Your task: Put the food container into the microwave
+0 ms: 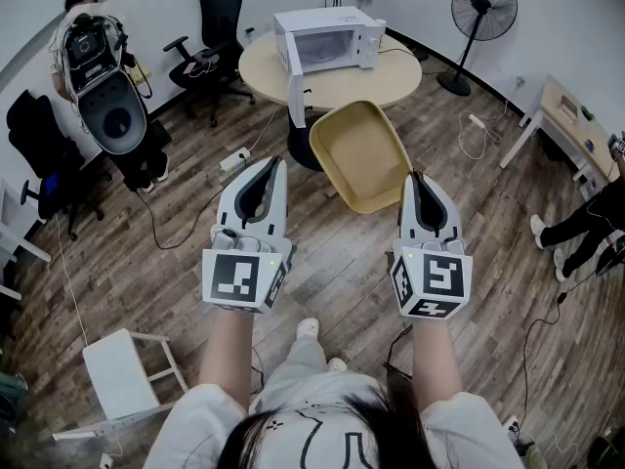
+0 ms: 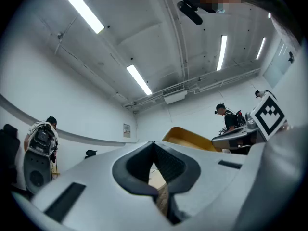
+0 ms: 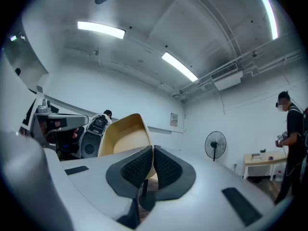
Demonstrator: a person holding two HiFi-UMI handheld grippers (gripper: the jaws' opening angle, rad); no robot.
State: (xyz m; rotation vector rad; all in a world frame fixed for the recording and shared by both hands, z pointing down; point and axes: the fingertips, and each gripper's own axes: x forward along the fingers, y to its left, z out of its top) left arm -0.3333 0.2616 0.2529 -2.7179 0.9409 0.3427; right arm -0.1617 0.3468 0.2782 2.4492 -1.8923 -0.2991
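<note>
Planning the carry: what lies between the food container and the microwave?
Head view: only bare table top separates food container and microwave, its door open.

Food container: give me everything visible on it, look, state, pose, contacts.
The food container is a shallow, mustard-yellow tray with rounded corners and a raised rim, smooth like plastic, no lid, nothing inside. It hangs in the air above the wooden floor, short of the round table, tilted so its open side faces the head camera. The right gripper is shut on its rim at the near right edge, the only contact seen. The left gripper is shut, beside it and apart.
</note>
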